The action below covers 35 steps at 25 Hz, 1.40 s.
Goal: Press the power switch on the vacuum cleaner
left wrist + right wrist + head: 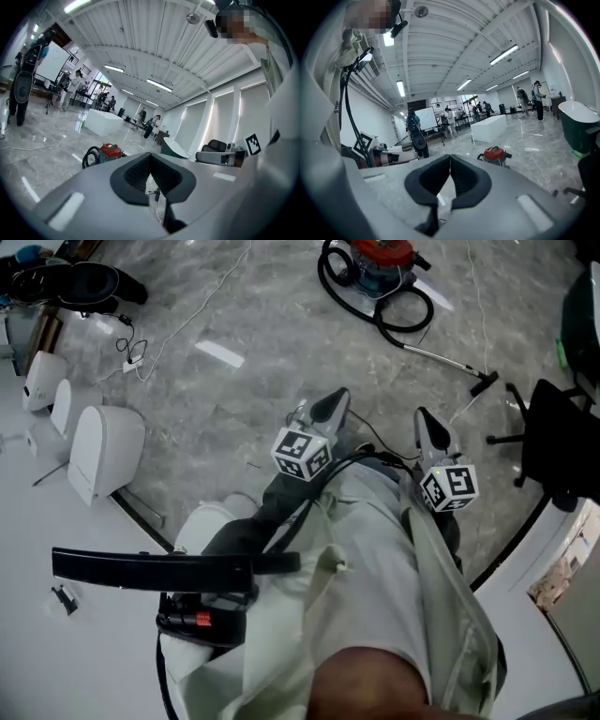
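1. Vacuum cleaner (377, 266): the top is cropped by the head view's upper edge. The power switch is too small to be made out.
2. Left gripper view: the vacuum cleaner's base is masked by the left gripper (150, 158) body.
3. Right gripper view: its underside is masked by the right gripper (450, 159) body.
4. Head view: both hands are covered by the pale garment (375, 549).
5. Office chair (553, 437): cut by the right edge.
6. Distant people (142, 115): too small for any detail to be told.
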Each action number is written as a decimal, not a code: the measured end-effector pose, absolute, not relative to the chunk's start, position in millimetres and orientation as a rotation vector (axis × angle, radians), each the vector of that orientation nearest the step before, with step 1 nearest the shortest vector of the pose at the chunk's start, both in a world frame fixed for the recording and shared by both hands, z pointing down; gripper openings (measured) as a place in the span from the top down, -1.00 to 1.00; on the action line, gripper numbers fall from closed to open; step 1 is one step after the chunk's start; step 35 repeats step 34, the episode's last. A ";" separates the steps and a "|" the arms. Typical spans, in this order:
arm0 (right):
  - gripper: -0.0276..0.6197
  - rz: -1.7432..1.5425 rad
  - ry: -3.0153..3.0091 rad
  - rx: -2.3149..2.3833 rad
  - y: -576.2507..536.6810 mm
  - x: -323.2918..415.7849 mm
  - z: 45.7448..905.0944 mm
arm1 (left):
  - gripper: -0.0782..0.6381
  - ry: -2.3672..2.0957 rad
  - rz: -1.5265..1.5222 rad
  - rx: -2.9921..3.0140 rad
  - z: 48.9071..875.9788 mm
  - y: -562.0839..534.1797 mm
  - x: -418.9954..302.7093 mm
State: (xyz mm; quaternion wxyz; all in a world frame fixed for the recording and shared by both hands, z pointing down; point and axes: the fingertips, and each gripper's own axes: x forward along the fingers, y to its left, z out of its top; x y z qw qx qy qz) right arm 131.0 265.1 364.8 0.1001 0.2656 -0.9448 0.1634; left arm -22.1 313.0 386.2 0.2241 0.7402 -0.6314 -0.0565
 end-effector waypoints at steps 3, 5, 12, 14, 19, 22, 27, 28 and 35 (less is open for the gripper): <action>0.91 0.461 -2.789 0.822 265.9 129.6 360.9 | 0.77 -1.723 -0.172 2.078 380.0 306.5 -27.6; 0.91 0.449 -2.784 0.863 264.5 125.3 356.5 | 0.77 -1.708 -0.172 2.101 375.1 301.2 -34.7; 0.91 0.407 -2.762 0.921 268.3 103.0 352.6 | 0.77 -1.647 -0.134 2.146 374.4 298.7 -50.2; 0.91 0.417 -2.756 0.941 269.1 95.7 353.8 | 0.77 -1.634 -0.128 2.142 377.5 298.1 -58.7; 0.91 0.417 -2.732 0.982 267.3 84.7 354.7 | 0.77 -1.605 -0.110 2.151 379.8 294.9 -73.4; 0.91 0.417 -2.720 1.009 269.7 84.7 356.1 | 0.77 -1.568 -0.090 2.157 386.6 292.4 -73.2; 0.91 0.428 -2.695 1.045 270.2 81.2 359.3 | 0.77 -1.516 -0.079 2.172 390.5 285.2 -75.2; 0.91 0.427 -2.693 1.050 270.2 79.8 359.5 | 0.77 -1.514 -0.080 2.170 391.4 284.8 -77.3; 0.91 0.400 -2.700 1.067 270.2 78.5 356.6 | 0.77 -1.508 -0.080 2.168 394.3 280.3 -79.8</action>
